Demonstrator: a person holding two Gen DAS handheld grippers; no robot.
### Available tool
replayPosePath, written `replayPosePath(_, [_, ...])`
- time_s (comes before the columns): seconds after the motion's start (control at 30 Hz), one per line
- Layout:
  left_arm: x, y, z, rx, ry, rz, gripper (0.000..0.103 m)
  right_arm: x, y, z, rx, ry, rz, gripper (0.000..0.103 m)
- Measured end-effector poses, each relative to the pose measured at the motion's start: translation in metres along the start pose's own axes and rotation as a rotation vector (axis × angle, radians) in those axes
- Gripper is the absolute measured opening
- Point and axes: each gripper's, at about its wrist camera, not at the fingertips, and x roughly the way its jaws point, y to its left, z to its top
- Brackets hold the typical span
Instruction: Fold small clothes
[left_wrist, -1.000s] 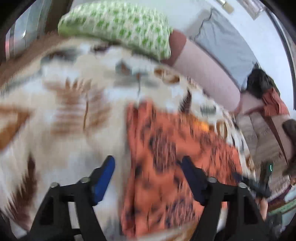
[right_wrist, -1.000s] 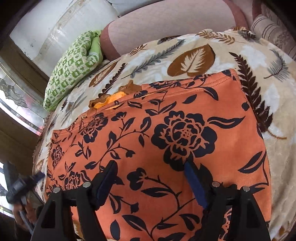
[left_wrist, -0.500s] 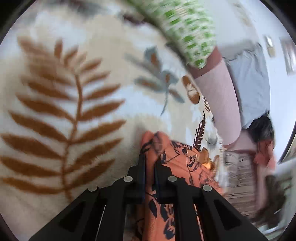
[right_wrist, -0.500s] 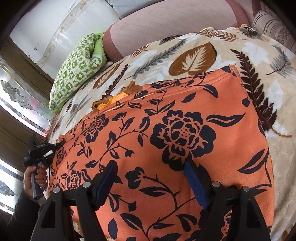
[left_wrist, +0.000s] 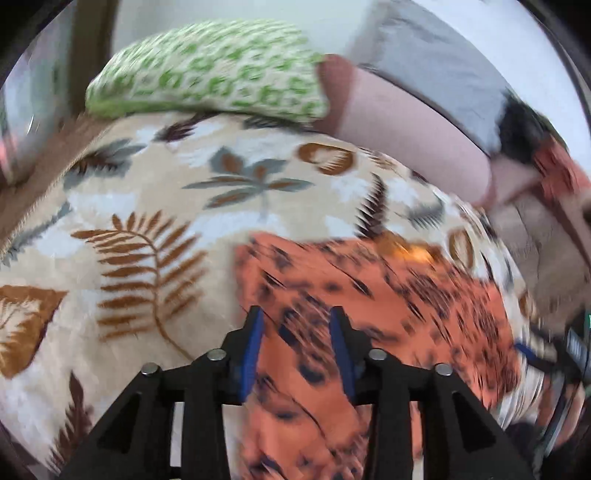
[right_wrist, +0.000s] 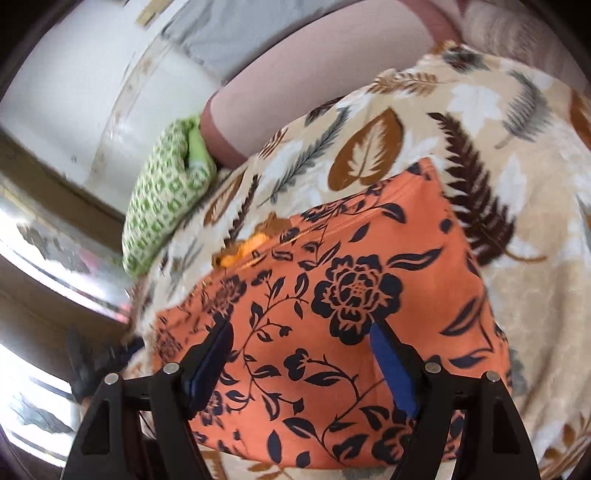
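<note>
**Mia:** Over the bed, the left gripper has its blue pads partly apart. They have just been opening. Nothing is pinched between them now. The cloth only shows behind the gap.

**Ben:** What cloth?

**Mia:** The orange cloth. It has dark blue flowers, leaves and curly stems on it. It lies spread flat on the leafy blanket. A brighter orange bit peeks out at its far edge.

**Ben:** And the other one?

**Mia:** The right gripper has its pads wide apart. It hangs over the near part of the orange cloth and holds nothing. I cannot tell if the tips touch it.

**Ben:** Do both cameras show the same?

**Mia:** No. The right one is sharp, so you can see each flower. At its left edge there is a blurry dark shape, and I cannot tell what it is. The left one is smeared, so the orange cloth looks like dark streaks. But it shows more of the green pillow lying at the far end of the blanket, next to the pink bolster. It also shows a grey cloth against the wall.
</note>
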Motion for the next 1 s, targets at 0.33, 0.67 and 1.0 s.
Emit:
replayPosePath(0.33, [0.022, 0.016, -0.038, -0.085, 0.07, 0.27, 0.057, 0.007, -0.011, 0.01, 0.035, 0.033, 0.031, 0.091])
replayPosePath(0.67, [0.04, -0.019, -0.043, 0.056, 0.095, 0.254, 0.058, 0.067, -0.06, 0.059, 0.197, 0.066, 0.059, 0.091])
replayPosePath(1.0, [0.041, 0.002, -0.042, -0.031, 0.128, 0.29, 0.066, 0.089, -0.051, 0.092, 0.172, 0.09, -0.045, 0.093])
